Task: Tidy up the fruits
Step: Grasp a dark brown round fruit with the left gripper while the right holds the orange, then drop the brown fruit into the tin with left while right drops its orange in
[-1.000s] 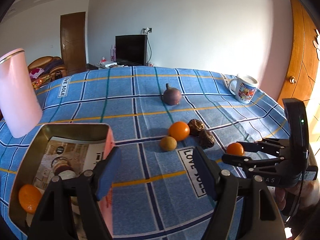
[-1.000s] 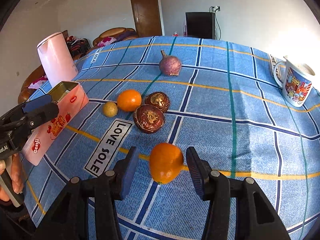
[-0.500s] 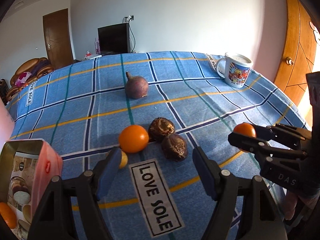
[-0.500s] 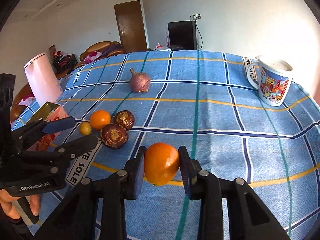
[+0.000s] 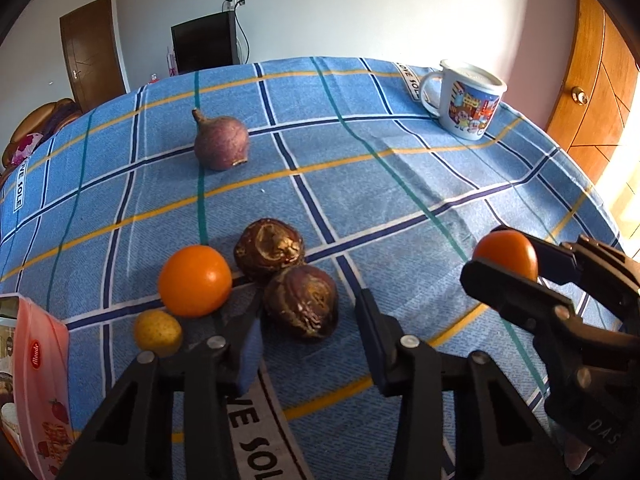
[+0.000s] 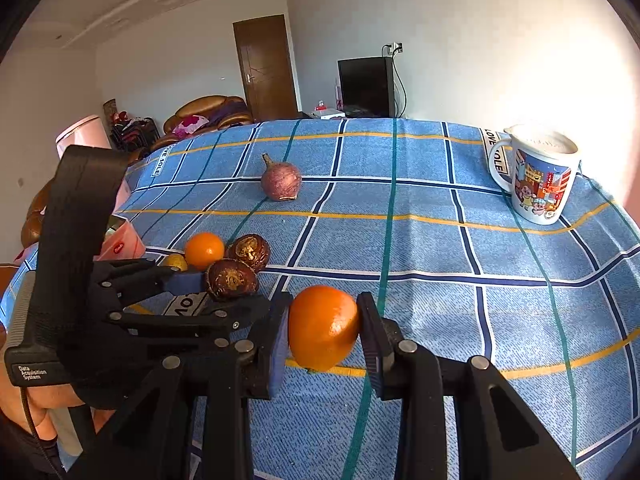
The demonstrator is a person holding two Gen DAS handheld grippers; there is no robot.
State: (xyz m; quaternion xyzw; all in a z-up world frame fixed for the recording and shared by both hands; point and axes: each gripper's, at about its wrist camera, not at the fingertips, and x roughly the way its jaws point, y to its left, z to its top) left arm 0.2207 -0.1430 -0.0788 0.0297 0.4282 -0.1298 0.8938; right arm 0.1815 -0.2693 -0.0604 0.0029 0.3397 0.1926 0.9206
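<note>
My right gripper (image 6: 324,330) is shut on an orange (image 6: 323,326) and holds it just above the blue checked tablecloth; it also shows in the left wrist view (image 5: 505,255). My left gripper (image 5: 310,334) is open, its fingers on either side of the near brown wrinkled fruit (image 5: 301,307). A second brown fruit (image 5: 269,244), another orange (image 5: 195,281) and a small yellow fruit (image 5: 157,332) lie close together. A purple round fruit (image 5: 221,143) lies farther back. The pink tin box (image 5: 34,392) is at the left edge.
A printed mug (image 5: 468,98) stands at the back right near the table edge. A pink kettle (image 6: 82,138) stands at the far left. The table edge drops off to the right by a wooden door (image 5: 596,92).
My left gripper swung right from the pink tin and moved in over the near brown fruit. My right gripper closed on the orange and lifted it slightly.
</note>
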